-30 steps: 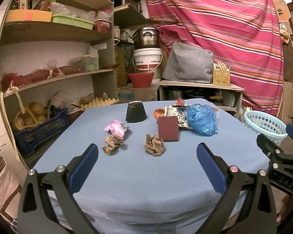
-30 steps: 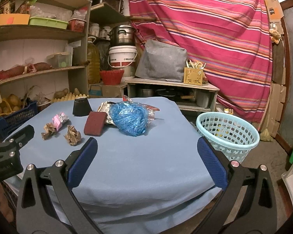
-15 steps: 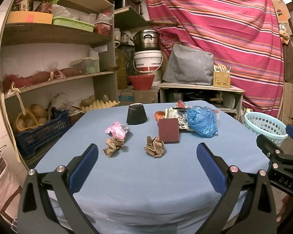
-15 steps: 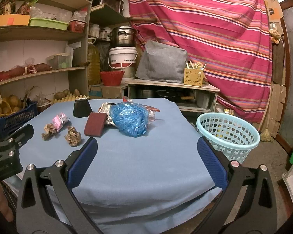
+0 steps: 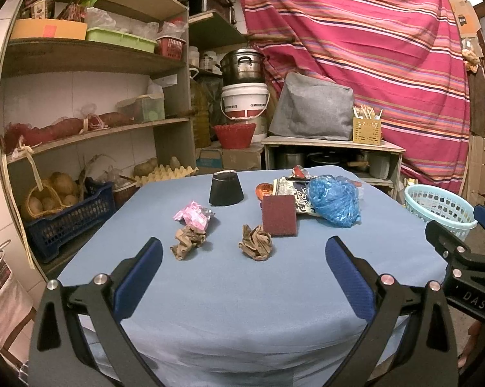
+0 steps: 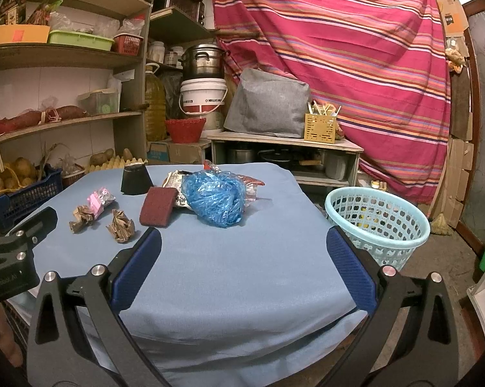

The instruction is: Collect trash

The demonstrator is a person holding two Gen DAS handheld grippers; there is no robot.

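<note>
Jaws: left gripper (image 5: 244, 272) and right gripper (image 6: 242, 264) both spread wide, holding nothing.
Brown paper wads: crumpled wad (image 5: 255, 246) just ahead between the left jaws; second wad (image 5: 187, 246) ahead-left, on the counter (image 5: 242, 306).
Blue plastic bag (image 6: 215, 198): ahead of the right jaws.
Handling: likely light, soft, crushable; pinch across the bulk.
Basket (image 6: 376, 224): right, beside the counter.

"DAS" on the right claw (image 5: 474, 303) body, "Genrobot.AI" partly readable on the left claw (image 6: 3, 282) body
</note>
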